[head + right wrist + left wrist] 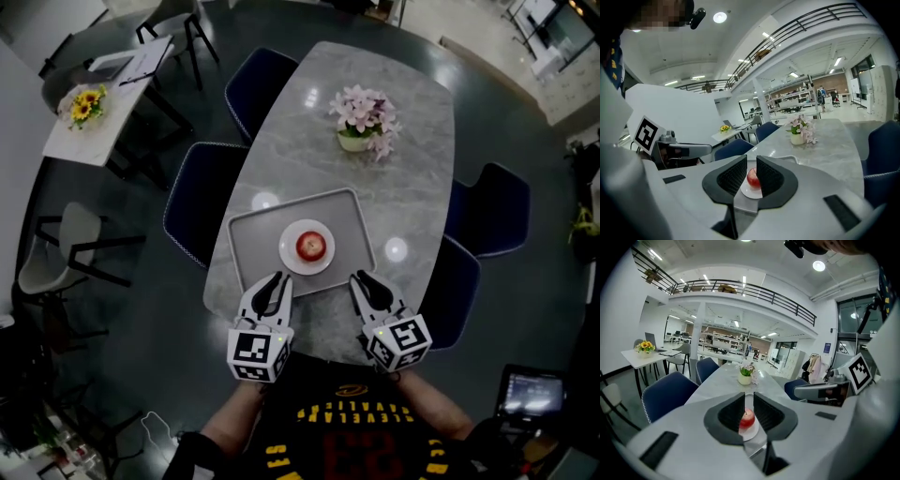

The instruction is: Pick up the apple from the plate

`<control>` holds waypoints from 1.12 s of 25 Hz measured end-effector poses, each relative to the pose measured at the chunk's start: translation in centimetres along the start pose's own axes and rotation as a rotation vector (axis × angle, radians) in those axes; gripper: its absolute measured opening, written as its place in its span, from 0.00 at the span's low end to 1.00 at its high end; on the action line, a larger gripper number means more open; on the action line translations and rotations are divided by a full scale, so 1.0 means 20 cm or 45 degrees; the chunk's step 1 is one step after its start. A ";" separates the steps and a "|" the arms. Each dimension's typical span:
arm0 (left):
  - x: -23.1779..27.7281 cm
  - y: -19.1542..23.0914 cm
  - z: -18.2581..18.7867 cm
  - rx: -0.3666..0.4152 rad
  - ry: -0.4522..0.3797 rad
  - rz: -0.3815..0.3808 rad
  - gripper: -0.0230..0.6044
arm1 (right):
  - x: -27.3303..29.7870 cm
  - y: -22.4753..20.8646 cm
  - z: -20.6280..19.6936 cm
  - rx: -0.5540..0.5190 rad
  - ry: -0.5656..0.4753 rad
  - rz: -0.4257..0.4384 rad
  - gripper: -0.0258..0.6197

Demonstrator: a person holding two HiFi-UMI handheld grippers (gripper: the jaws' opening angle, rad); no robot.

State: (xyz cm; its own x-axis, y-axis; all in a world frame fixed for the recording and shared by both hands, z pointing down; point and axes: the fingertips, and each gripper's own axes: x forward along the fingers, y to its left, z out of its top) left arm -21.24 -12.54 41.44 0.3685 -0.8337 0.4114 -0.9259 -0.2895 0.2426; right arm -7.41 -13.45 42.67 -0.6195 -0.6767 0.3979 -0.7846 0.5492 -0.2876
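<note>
- Head view: the apple (313,246) sits in the middle of a white plate (292,263), which is on a grey tray (253,234) on the marble table (394,169). The left gripper (277,281) and right gripper (360,279) hover at the tray's near edge, 1 on each side of the plate. Neither touches it. My guess is they're parked there so either one can go in.
- Left gripper view: the 2 jaws are only a narrow slit apart and hold nothing. The apple shows through the slit, farther off, so this gripper is aimed right at it. It looks like it would need to open wider to fit around the fruit.
- Right gripper view: much the same (almost a mirror image). There's a thin gap, the jaws are empty, and the apple on its plate is lined up dead ahead. The flower pot (798,139) is well beyond, out of the way.
- Pickup hasn't started yet, I'd say.
</note>
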 end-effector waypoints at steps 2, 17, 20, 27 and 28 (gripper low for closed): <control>0.04 0.04 -0.02 -0.003 0.037 -0.007 0.11 | 0.04 -0.02 -0.03 0.022 0.026 -0.015 0.11; 0.33 0.30 -0.33 -0.091 0.333 -0.066 0.17 | 0.31 -0.18 -0.33 0.120 0.241 -0.112 0.11; 0.41 0.33 -0.39 -0.099 0.394 -0.074 0.17 | 0.35 -0.23 -0.39 0.161 0.289 -0.118 0.11; 0.54 0.41 -0.61 -0.154 0.585 -0.088 0.17 | 0.48 -0.30 -0.53 0.254 0.412 -0.105 0.11; 0.56 0.41 -0.63 -0.165 0.606 -0.088 0.17 | 0.50 -0.31 -0.54 0.268 0.427 -0.106 0.11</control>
State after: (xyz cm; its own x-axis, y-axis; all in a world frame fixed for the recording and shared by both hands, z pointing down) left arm -23.75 -18.33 59.14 0.4538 -0.4986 0.7386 -0.8911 -0.2503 0.3785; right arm -8.39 -18.23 57.89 -0.5387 -0.4979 0.6796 -0.8411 0.3632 -0.4007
